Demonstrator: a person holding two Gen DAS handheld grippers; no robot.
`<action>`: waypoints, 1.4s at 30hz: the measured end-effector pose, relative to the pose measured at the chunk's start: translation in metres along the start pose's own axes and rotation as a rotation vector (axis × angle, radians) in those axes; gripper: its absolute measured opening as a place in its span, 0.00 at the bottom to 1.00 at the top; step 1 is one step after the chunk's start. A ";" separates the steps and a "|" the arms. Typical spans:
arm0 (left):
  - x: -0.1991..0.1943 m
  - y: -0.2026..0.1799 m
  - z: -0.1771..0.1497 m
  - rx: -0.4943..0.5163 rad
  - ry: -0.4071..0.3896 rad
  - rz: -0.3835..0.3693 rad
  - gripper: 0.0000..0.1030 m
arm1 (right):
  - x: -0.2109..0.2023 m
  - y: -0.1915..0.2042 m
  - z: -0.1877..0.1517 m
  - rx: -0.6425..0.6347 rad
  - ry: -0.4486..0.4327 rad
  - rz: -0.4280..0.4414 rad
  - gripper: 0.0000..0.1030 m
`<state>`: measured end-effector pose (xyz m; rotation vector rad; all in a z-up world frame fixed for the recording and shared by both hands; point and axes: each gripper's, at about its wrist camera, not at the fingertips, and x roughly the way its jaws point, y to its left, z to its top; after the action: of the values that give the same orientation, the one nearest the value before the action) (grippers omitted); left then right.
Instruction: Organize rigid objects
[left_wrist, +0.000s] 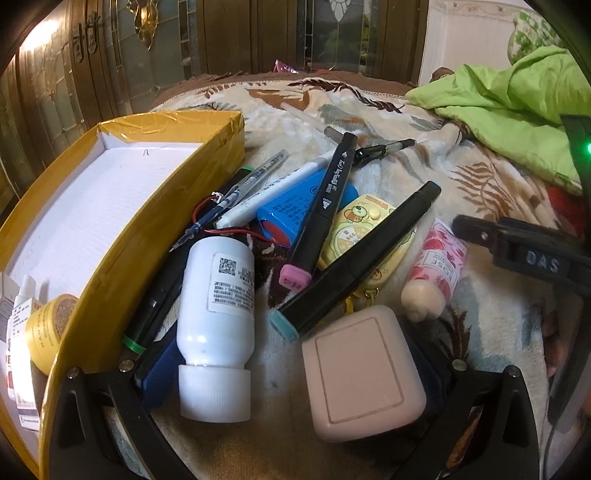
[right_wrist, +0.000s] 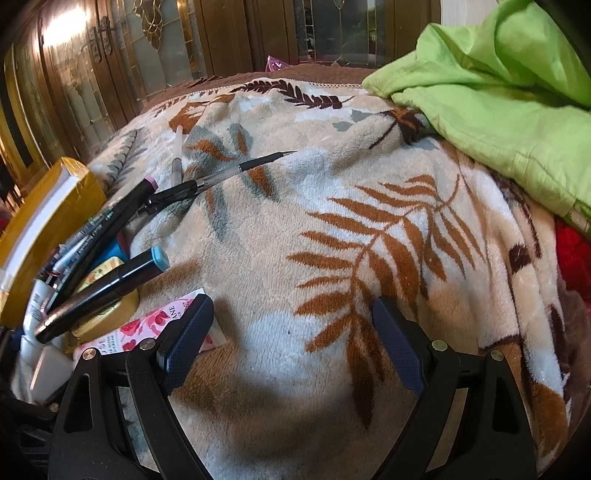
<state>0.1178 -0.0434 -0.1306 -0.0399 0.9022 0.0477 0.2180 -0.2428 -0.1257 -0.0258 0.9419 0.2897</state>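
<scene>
While both tongs stand spread and empty, a white bottle (left_wrist: 216, 325) and pink case (left_wrist: 364, 373) lie between the left tongs' (left_wrist: 291, 384) fingers — just right of the yellow box (left_wrist: 122, 258). Right tongs (right_wrist: 291, 345) hover over a leaf-print blanket (right_wrist: 332, 221) — beside a rose tube (right_wrist: 147, 325).

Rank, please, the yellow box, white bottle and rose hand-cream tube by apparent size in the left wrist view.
1. yellow box
2. white bottle
3. rose hand-cream tube
The bottle's nearness inflates it.
</scene>
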 end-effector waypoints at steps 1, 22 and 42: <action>-0.001 0.002 0.001 -0.002 0.014 -0.013 1.00 | -0.004 0.000 -0.001 0.009 0.017 0.003 0.86; -0.182 0.007 -0.006 -0.106 -0.158 0.032 1.00 | -0.142 0.037 -0.008 0.034 0.006 0.269 0.86; -0.129 0.067 -0.022 -0.352 -0.026 -0.137 0.92 | -0.058 0.052 -0.004 0.237 0.248 0.337 0.77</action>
<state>0.0162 0.0186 -0.0438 -0.4277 0.8542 0.0792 0.1695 -0.2068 -0.0757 0.3239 1.2226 0.4923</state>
